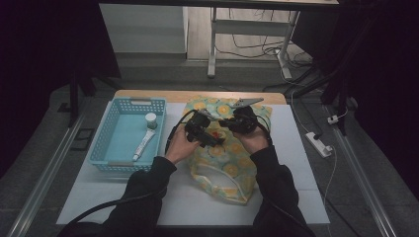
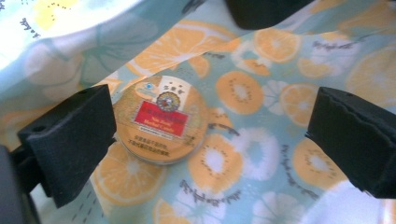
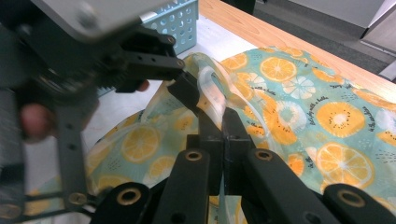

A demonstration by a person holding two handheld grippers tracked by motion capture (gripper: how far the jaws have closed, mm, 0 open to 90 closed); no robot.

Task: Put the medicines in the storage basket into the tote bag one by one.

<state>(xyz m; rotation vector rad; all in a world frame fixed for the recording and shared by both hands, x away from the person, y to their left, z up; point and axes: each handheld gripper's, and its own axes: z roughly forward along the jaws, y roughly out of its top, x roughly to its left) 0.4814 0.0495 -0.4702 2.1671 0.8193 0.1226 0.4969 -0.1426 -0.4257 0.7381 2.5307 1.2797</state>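
White matting is covering the table (image 1: 296, 148), and the citrus-print bag (image 1: 222, 158) is lying at its middle, mouth toward six o'clock from the high view. At nine o'clock of the bag, the blue basket (image 1: 111, 143) is keeping a tube (image 1: 143, 144) and a small jar (image 1: 150, 120). Both hands are meeting over the bag's upper half. The right gripper (image 3: 219, 116) is pinching the translucent rim of the fabric, jaws pressed together on it, holding the bag open. The left gripper (image 2: 205, 135) is hanging with jaws spread wide, nothing between the pads, right above the round orange tin (image 2: 161, 121), which is resting inside on the lining. So one item looks packed; the basket's two are waiting.
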